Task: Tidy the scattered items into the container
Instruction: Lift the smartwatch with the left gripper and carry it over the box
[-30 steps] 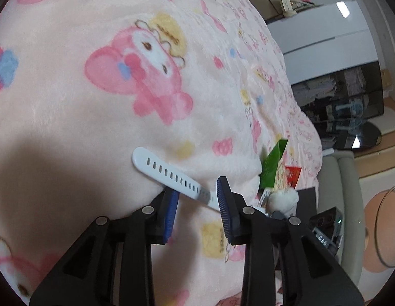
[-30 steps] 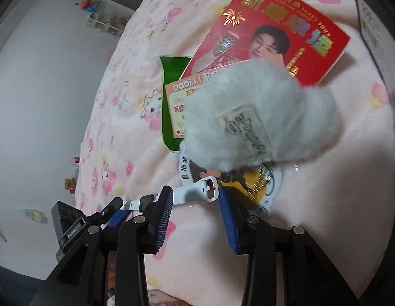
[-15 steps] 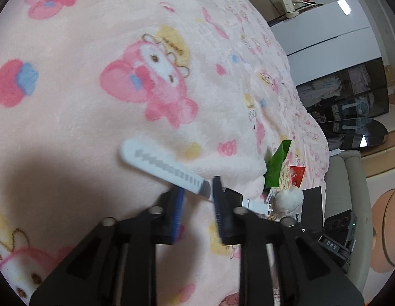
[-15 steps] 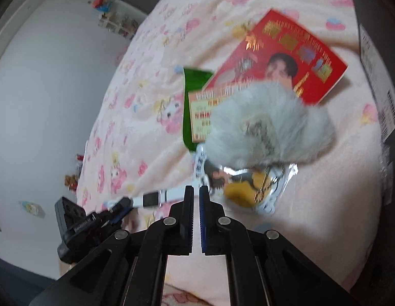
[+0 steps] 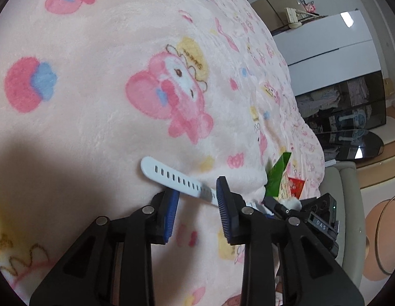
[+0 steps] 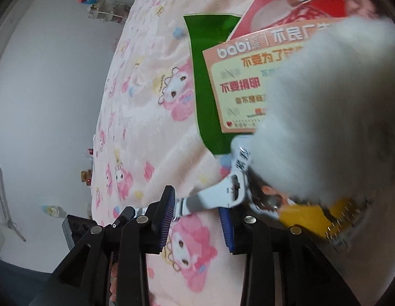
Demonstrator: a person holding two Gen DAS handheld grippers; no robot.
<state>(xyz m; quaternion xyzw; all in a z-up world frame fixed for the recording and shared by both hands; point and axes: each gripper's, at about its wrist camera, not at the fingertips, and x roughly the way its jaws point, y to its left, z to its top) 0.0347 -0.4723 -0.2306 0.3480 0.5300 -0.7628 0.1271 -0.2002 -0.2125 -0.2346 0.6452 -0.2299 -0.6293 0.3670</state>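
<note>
A white watch strap (image 5: 172, 176) lies on the pink cartoon blanket (image 5: 95, 102). My left gripper (image 5: 197, 196) is shut on it, the fingertips pinching its edges while the holed end sticks out up-left. The strap's buckle end (image 6: 223, 191) sits between the fingers of my right gripper (image 6: 197, 204), whose jaws are opening; the pads do not press on it. Just beyond lie a fluffy white pom-pom (image 6: 325, 114), a yellow charm in clear wrap (image 6: 307, 216), a green packet (image 6: 207, 76), a pink card (image 6: 243, 81) and a red envelope (image 6: 299, 5). No container shows clearly.
The blanket covers a bed that falls away on the far side. White cabinets (image 5: 325, 51) and a dark glass cabinet (image 5: 350, 107) stand past the bed, with a beige cushioned seat (image 5: 347, 204) beside it. A bare white wall (image 6: 44, 76) fills the right wrist view's left.
The right gripper closed fully half a second ago, then moved in toward the pile and parted around the strap's buckle end. The left gripper kept its hold and shifted slightly over the blanket.
</note>
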